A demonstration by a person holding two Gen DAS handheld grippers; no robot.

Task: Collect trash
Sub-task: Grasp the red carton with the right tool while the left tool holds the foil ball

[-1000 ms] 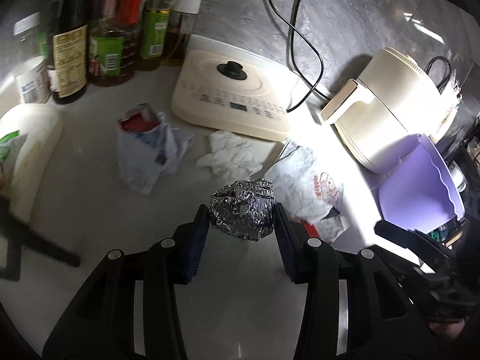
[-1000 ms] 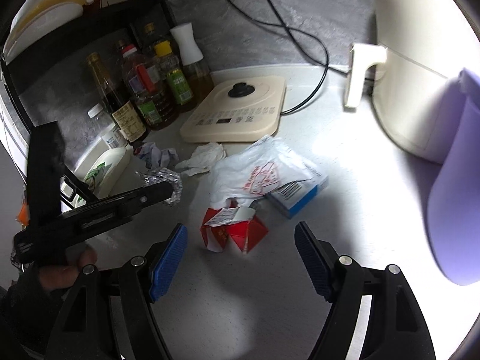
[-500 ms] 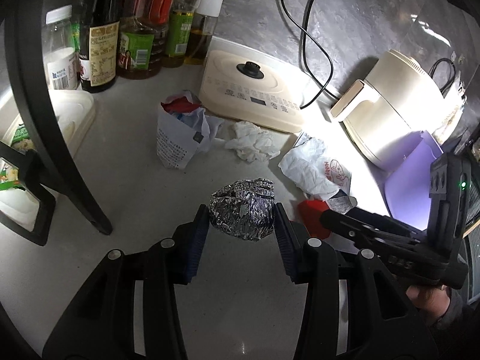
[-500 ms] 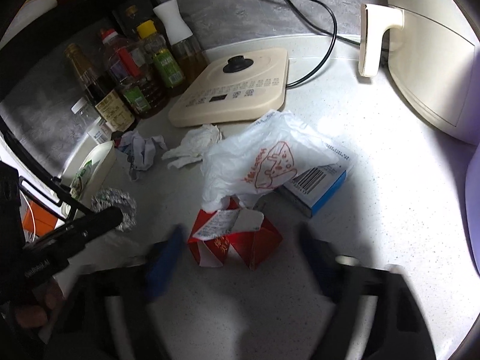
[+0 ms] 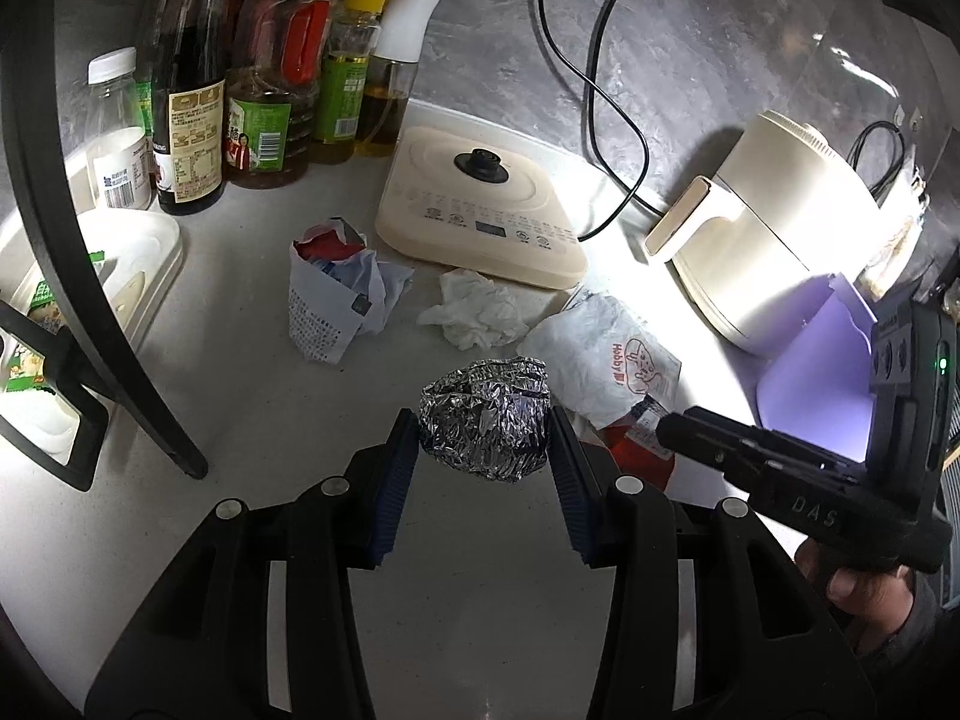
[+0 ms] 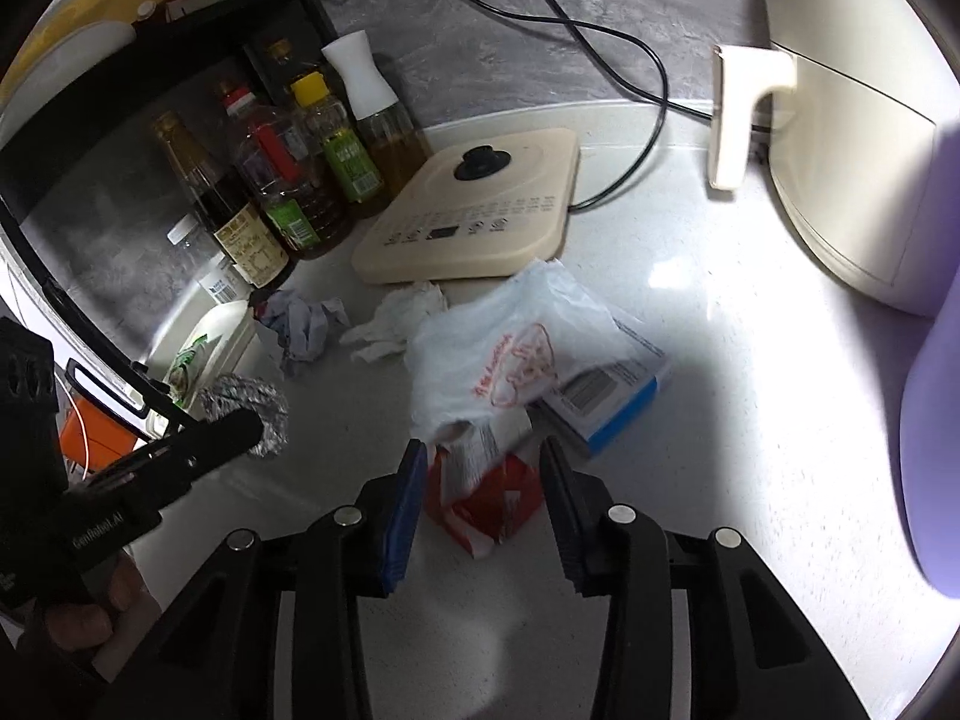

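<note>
My left gripper (image 5: pixel 483 417) is shut on a crumpled foil ball (image 5: pixel 483 426) and holds it above the white counter; the ball (image 6: pixel 252 399) also shows at the left of the right wrist view. The jaws of my right gripper (image 6: pixel 483 468) are closing on a red and white carton (image 6: pixel 489 498) lying on the counter, and both blue pads touch its sides. In the left wrist view the same carton (image 5: pixel 630 456) peeks out from under a white plastic bag (image 5: pixel 600 360).
The plastic bag (image 6: pixel 510 348) partly covers a blue and white box (image 6: pixel 612 414). A crumpled tissue (image 5: pixel 474 312) and a paper packet (image 5: pixel 336 294) lie before the cream cooker (image 5: pixel 480 204). Bottles (image 5: pixel 264 90) stand at the back, a cream appliance (image 5: pixel 774 240) and a purple bag (image 5: pixel 816 372) at the right.
The right jaws have narrowed from wide apart to the carton's sides. The left gripper has drawn back with the foil ball, and the right gripper has come into its view.
</note>
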